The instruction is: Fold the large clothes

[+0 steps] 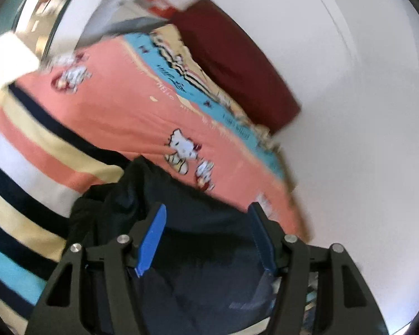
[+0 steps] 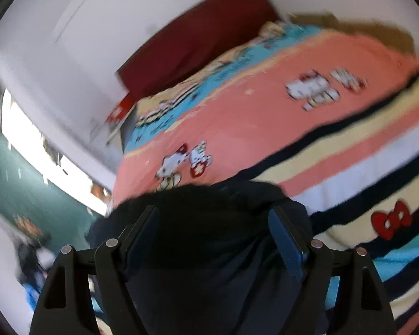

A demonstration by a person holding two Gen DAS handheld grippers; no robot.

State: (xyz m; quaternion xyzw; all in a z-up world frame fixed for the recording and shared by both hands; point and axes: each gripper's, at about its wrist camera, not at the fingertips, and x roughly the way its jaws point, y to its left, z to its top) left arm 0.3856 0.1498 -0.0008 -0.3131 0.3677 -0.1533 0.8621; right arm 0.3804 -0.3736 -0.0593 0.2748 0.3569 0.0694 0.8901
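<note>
We hold 2 tongs over a bed, and both pictures are smeared with motion blur. The left gripper [image 1: 206,212] has its jaws spread; its 2 blue pads [image 1: 150,240] stand well apart and press on nothing. Below and between them lies the dark garment [image 1: 198,251], a black-to-navy heap of cloth whose rumpled upper edge rises just beyond the fingertips. We cannot tell what kind of clothing it is.

The right gripper [image 2: 213,212] is also spread wide, its dark blue pads [image 2: 289,245] clear of the cloth. The same dark garment [image 2: 209,251] fills the space under and between these jaws and bulges out past both fingers.

The garment rests on the near part of the bedspread [image 1: 120,111], which stretches away ahead of both tongs. The spread is salmon pink in the middle with white cartoon cats [image 1: 183,145] printed on it, a turquoise band farther off, and cream, white and navy stripes on the near side. In the right view a red bow [image 2: 391,219] sits on a cream stripe just to the right of the right fingers.

Beyond the bedspread, far ahead of the tongs, a dark red headboard [image 2: 198,36] stands against a white wall [image 1: 349,111]. To the left of the right gripper we see a bright window [image 2: 28,139] and a green wall below it.
</note>
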